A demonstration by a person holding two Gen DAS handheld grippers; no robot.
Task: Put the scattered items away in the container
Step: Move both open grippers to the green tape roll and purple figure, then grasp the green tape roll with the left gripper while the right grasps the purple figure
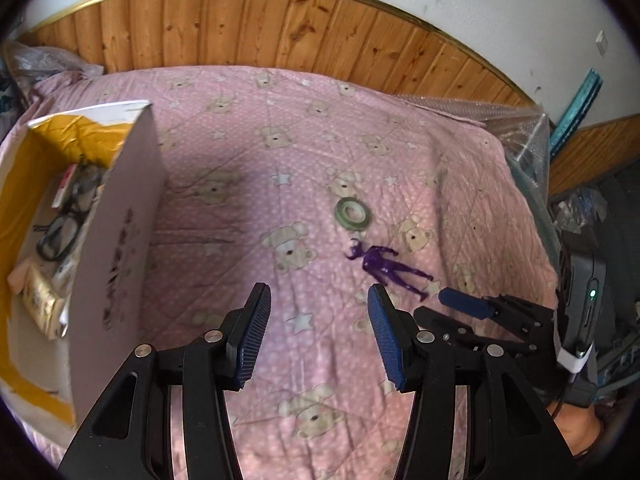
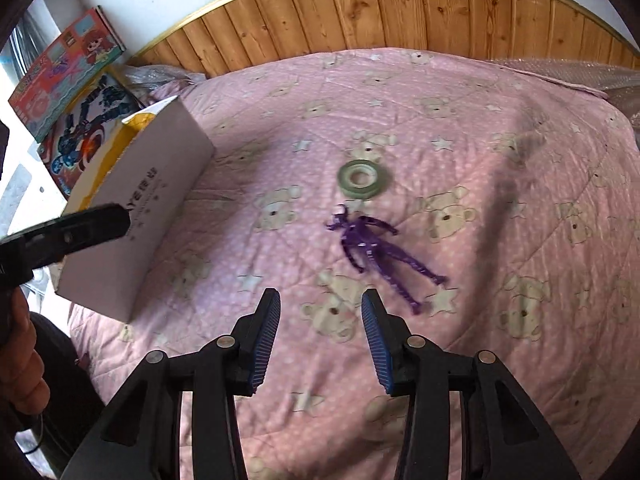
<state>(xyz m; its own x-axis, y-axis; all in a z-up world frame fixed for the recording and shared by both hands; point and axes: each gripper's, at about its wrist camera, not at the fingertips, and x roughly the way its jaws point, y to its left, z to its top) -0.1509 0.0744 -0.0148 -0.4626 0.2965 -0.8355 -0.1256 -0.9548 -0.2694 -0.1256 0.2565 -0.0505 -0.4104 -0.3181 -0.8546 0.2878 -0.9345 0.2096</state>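
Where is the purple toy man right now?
The purple figure lies flat on the pink quilt, just below the green tape ring in both views, right of the box.

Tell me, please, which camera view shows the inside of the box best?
The left wrist view. It looks over the wall into the box, showing its yellow lining, the eyeglasses and other small items. The right wrist view shows only the box's white outer wall and a strip of yellow rim; the contents are hidden.
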